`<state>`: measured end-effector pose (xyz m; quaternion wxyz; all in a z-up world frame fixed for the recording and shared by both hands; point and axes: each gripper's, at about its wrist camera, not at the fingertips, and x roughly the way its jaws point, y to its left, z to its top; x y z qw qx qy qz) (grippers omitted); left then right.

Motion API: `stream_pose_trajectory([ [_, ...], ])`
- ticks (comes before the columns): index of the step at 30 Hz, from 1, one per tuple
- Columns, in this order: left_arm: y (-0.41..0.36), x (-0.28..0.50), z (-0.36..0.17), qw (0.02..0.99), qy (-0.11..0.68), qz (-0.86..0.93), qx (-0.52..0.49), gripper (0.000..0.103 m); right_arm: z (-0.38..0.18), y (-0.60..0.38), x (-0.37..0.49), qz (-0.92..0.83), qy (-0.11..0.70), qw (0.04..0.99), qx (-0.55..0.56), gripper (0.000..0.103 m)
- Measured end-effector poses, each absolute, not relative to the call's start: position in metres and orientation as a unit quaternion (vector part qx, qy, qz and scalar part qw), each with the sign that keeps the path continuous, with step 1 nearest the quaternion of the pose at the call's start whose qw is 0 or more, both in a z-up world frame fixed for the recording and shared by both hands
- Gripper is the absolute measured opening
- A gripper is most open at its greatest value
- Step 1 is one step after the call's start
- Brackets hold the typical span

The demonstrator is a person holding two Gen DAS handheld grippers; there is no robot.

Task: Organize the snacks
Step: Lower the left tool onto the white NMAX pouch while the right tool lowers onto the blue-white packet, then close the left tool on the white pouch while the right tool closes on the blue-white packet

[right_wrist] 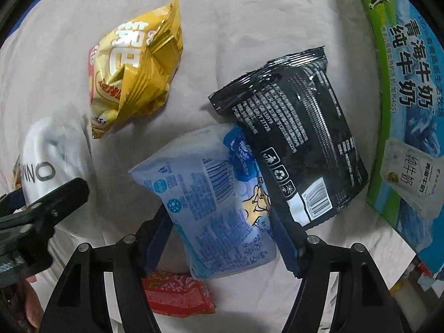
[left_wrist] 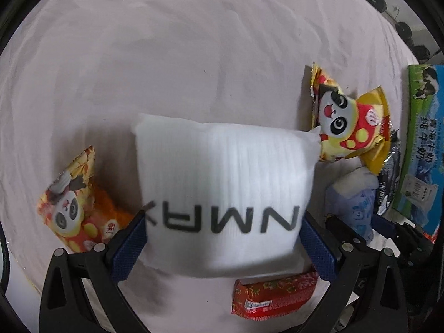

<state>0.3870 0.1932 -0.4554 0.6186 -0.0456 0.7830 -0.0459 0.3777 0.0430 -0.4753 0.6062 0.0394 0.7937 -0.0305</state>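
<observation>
Left gripper point(left_wrist: 222, 238) fingers pinching white packet point(left_wrist: 222, 188); right gripper point(right_wrist: 222, 238) fingers clamping blue tissue pack point(right_wrist: 211, 202), touching black bag point(right_wrist: 299, 144).

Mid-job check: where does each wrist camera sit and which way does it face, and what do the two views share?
Left wrist: on the left gripper, facing down along its fingers at the white pouch they clamp, panda snack bags beside it.
Right wrist: on the right gripper, facing down at the blue tissue pack it clamps; the left gripper and a bit of hand show at left.
Shared: white pouch, red packet, black bag, milk carton box.
</observation>
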Motion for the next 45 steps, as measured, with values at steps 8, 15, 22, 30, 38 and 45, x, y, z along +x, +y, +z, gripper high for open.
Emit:
stream_pose_trajectory([
  [8,0.195,0.398,-0.477,0.622,0.782,-0.036,-0.037,0.099,-0.499,0.068,0.38,-0.035,0.795,0.606,0.022,0.072],
  [15,0.194,0.402,-0.462,0.644,0.764,-0.033,-0.019,0.078,-0.5,0.07,0.37,-0.037,0.793,0.608,0.009,0.07],
  [22,0.178,0.372,-0.437,0.654,0.756,-0.031,-0.016,0.074,-0.501,0.085,0.364,-0.03,0.793,0.609,-0.004,0.053],
  [30,0.162,0.345,-0.413,0.673,0.739,-0.023,-0.021,0.072,-0.495,0.108,0.353,-0.019,0.787,0.615,-0.031,0.04],
  [38,0.157,0.335,-0.377,0.69,0.723,-0.02,-0.027,0.072,-0.479,0.117,0.34,-0.004,0.778,0.627,-0.029,0.039],
  [45,0.149,0.317,-0.311,0.722,0.69,-0.026,-0.045,0.071,-0.439,0.098,0.329,0.022,0.758,0.652,-0.01,0.039],
])
